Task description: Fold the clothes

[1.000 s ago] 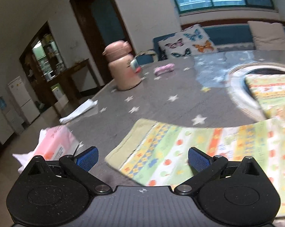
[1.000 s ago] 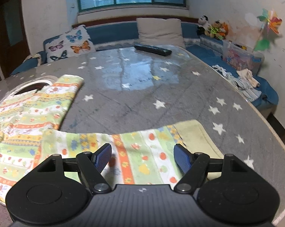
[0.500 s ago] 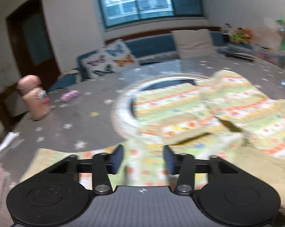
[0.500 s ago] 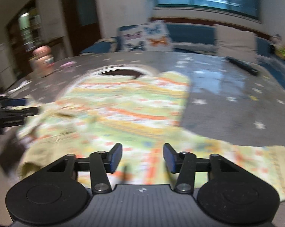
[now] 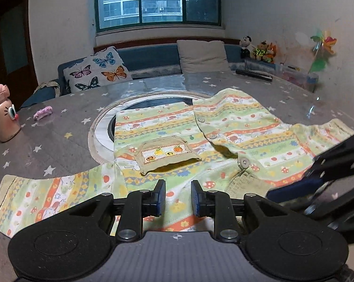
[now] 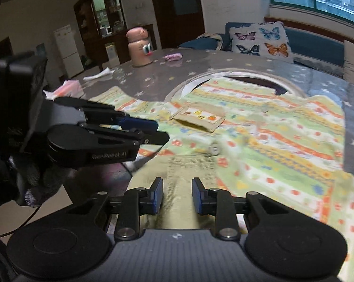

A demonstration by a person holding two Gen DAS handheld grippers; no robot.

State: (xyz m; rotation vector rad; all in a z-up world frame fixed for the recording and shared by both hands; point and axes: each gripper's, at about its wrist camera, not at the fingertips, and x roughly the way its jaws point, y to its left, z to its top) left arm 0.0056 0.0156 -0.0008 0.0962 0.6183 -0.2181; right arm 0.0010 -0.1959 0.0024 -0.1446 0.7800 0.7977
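A child's green, yellow and orange striped garment [image 5: 224, 136] lies spread on the grey star-print table [image 5: 59, 141], with a small tan pocket [image 5: 167, 155] and a tan collar [image 5: 245, 183]. It also shows in the right wrist view [image 6: 259, 136]. My left gripper [image 5: 176, 198] hovers over the garment's near hem, its jaws narrowly apart and empty. It shows from the side in the right wrist view [image 6: 153, 129]. My right gripper [image 6: 177, 195] sits over the tan collar [image 6: 188, 171], jaws narrowly apart and empty. Its blue-padded finger enters the left wrist view [image 5: 294, 188].
A pink bottle [image 5: 2, 115] and a small pink item [image 5: 43, 112] stand at the table's left. A round inset [image 5: 101, 127] lies under the garment's far edge. A remote [image 5: 253, 74] is at the far right. A sofa with a butterfly cushion [image 5: 97, 72] lies beyond.
Both grippers have swung from the sleeve ends toward the garment's middle near the collar. Their jaws narrowed from wide open to a small gap.
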